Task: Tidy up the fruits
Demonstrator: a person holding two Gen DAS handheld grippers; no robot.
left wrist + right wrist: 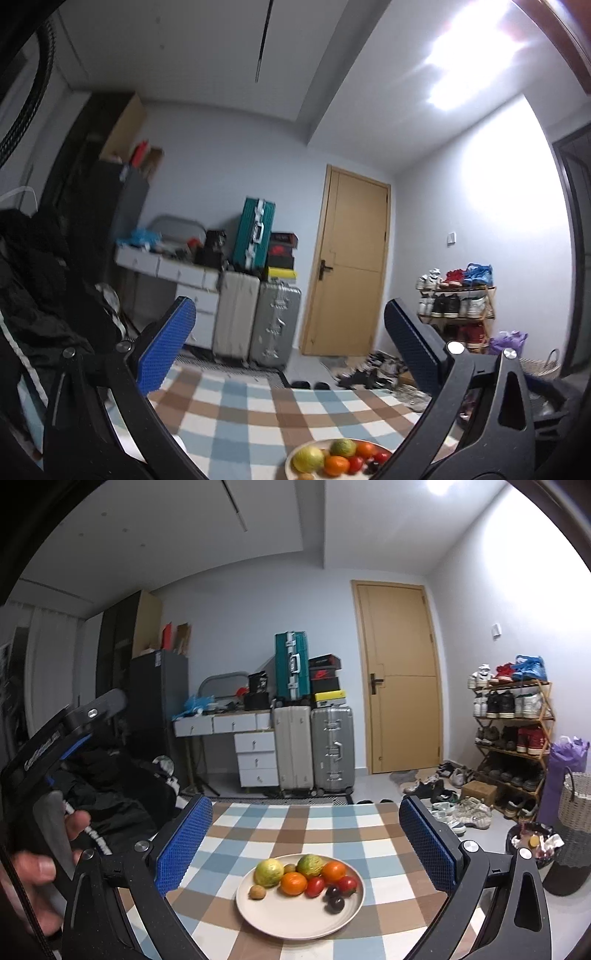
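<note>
Both claws, left gripper [290, 336] and right gripper [304, 840], hang wide apart and empty above the fruit plate [258, 919] on the checked tablecloth [295, 823], and a careless dive could send round fruit rolling off.

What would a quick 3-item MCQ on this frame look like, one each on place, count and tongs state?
1. Where does the fruit lie?
A. on the plate
B. on the bare cloth
C. in a basket

2. How many orange-coloured round fruits are on the plate?
A. none
B. two
C. five

3. How do the right tongs stand?
A. shut on a fruit
B. shut, empty
C. open, empty

Key:
1 A: all the fruit sits inside the plate on the checked tablecloth.
2 B: one orange fruit is at the middle and another behind it.
3 C: the right tongs have blue pads set wide apart with nothing between them.
</note>
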